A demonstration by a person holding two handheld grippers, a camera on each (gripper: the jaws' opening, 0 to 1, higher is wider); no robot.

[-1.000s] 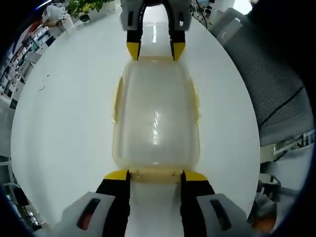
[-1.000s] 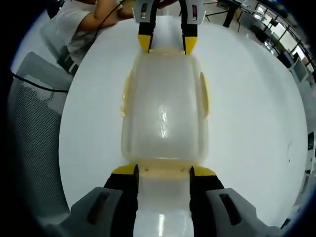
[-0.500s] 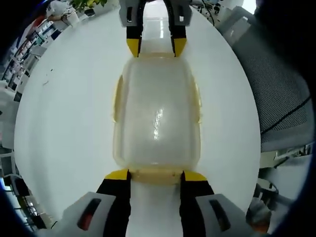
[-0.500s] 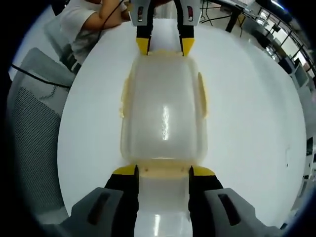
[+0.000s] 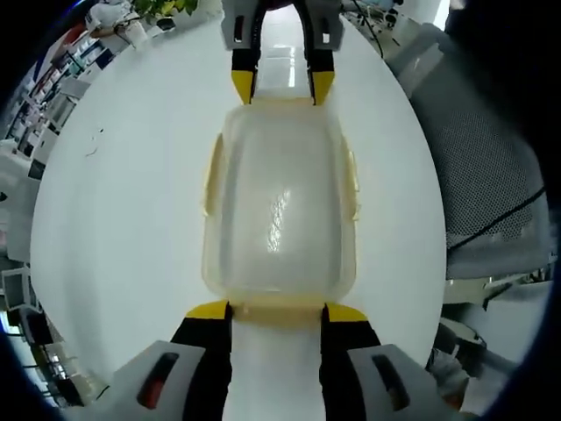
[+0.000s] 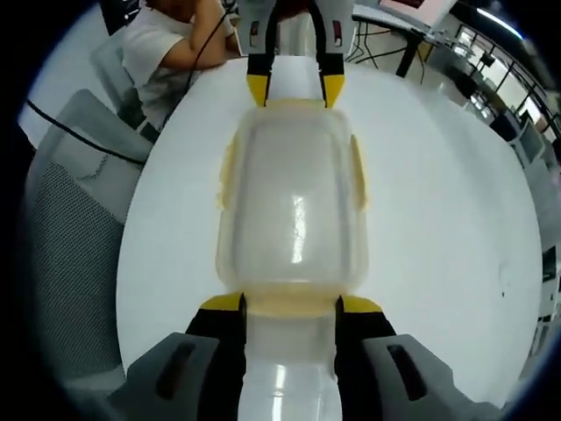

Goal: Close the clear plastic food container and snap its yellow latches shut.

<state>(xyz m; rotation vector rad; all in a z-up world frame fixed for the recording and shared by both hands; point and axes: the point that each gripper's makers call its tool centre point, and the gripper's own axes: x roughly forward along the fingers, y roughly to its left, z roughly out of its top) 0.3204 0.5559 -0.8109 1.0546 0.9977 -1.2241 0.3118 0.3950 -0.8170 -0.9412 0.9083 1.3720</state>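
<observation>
Squarely mid-counter: clear rectangular plastic food container w/ lid on, resting on round white counter. Pale yellow latches along both long sides and at each short end. Left gripper at near short end in left gripper view, fingers spread, yellow tips either side of end latch. Right gripper same at opposite end, fingers spread, flanking that latch. Grey mesh chair beside counter. Person in white shirt seated at far edge.

Container end latches partly behind jaws
</observation>
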